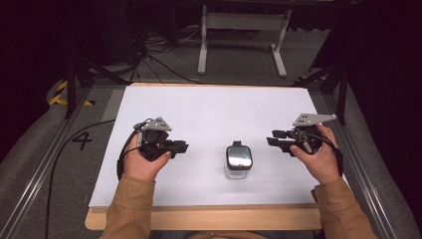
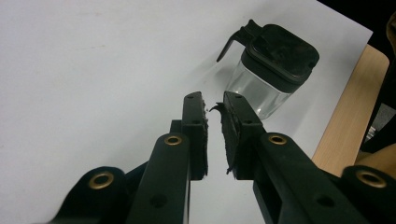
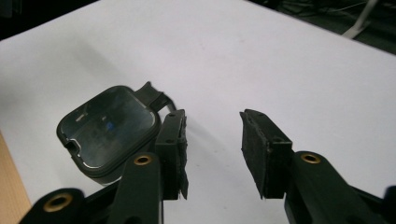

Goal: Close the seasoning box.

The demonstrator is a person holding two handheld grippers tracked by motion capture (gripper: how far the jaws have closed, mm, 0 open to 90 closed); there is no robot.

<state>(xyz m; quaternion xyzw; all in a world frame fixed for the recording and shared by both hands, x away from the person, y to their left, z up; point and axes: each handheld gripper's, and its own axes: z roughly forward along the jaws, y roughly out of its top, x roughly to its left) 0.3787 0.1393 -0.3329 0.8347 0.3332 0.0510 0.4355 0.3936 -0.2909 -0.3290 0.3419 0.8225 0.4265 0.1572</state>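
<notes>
High view, surface: a white sheet-covered surface (image 1: pixel 209 109) with a pale wooden edge fills the middle of the frame.
High view, jar: a small clear square glass jar with a black clip lid (image 1: pixel 238 160) stands upright at lower centre, between the two hands and touching neither.
High view, left gripper: the black left gripper (image 1: pixel 180 146) sits at centre left in a hand with a tan sleeve, pointing toward the jar, well apart from it.
High view, right gripper: the black right gripper (image 1: pixel 272 138) sits at centre right, pointing left, near the jar but clear of it.
Left gripper view, jaws: nearly pressed together, a thin slit between the worn pads, nothing pinched.
Left gripper view, jar: at upper right (image 2: pixel 273 70), just beyond the jaw tips, its lid clasp pointing left.
Right gripper view, jaws: spread wide over bare white surface, empty.
Right gripper view, jar: at centre left (image 3: pixel 109 130), outside the jaws, partly behind the left-hand jaw.
</notes>
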